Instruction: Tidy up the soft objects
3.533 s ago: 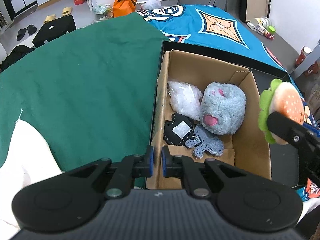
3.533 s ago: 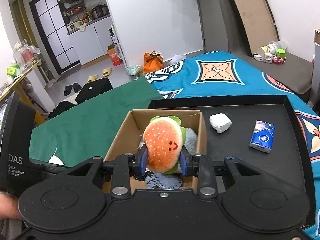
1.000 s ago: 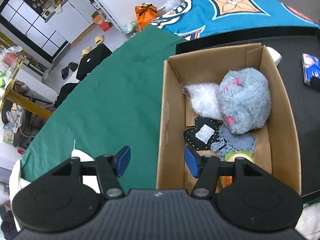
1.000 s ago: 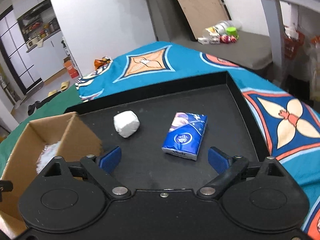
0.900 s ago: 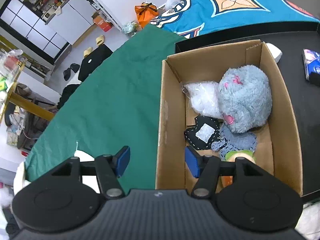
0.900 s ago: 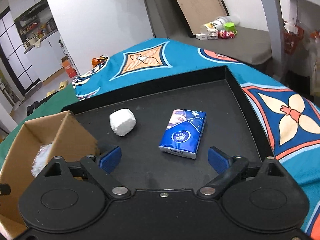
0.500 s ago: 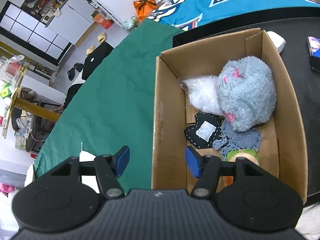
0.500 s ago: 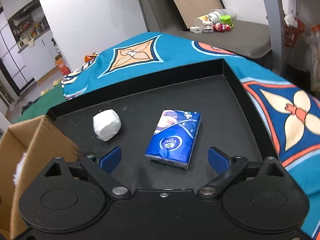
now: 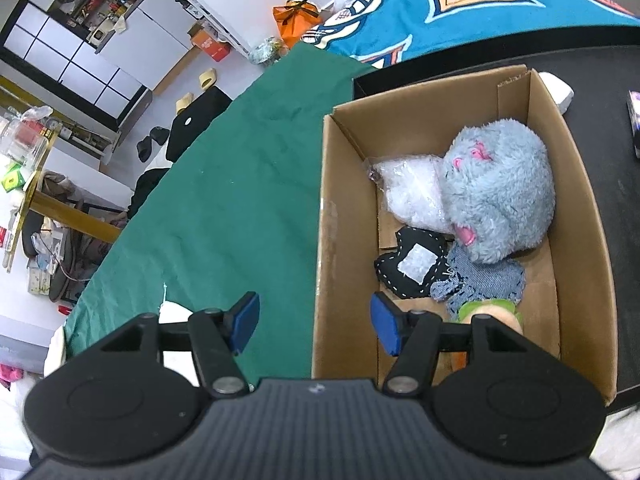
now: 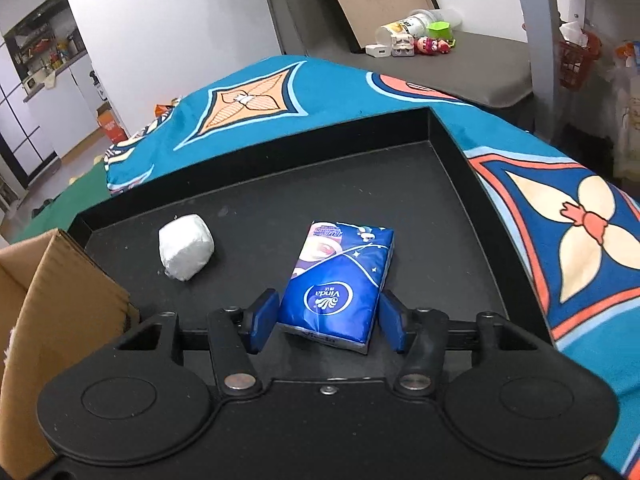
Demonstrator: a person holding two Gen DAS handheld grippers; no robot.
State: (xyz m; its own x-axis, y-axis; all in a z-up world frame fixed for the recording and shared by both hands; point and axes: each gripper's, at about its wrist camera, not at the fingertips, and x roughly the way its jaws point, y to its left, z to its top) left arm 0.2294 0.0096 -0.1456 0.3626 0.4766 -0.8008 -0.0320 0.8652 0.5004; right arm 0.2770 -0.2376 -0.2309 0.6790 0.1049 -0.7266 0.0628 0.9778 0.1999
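Note:
A blue tissue pack (image 10: 340, 280) lies flat on the black tray (image 10: 360, 176). My right gripper (image 10: 328, 322) is closing on the pack's near end, and its blue pads meet the two long sides. A white soft lump (image 10: 185, 248) rests to the left, close to the cardboard box (image 10: 60, 300). In the left wrist view the box (image 9: 344, 200) holds a grey-blue plush (image 9: 500, 200), a white bag (image 9: 412, 196), a black patch cushion (image 9: 412, 264), a blue knit cloth (image 9: 480, 284) and a burger plush (image 9: 488, 312), half hidden by a finger. My left gripper (image 9: 316, 324) is open astride the box's left wall.
A green cloth (image 9: 240, 160) covers the surface left of the box, and a blue patterned cloth (image 10: 560, 208) surrounds the tray. The tray's raised rim runs along its far and right sides. Small toys and cups (image 10: 416, 36) sit on a grey surface behind.
The right gripper dropped forward over the tissue pack and its jaws narrowed from wide apart to the pack's sides. The burger plush it held earlier now lies in the box. The left gripper stayed put.

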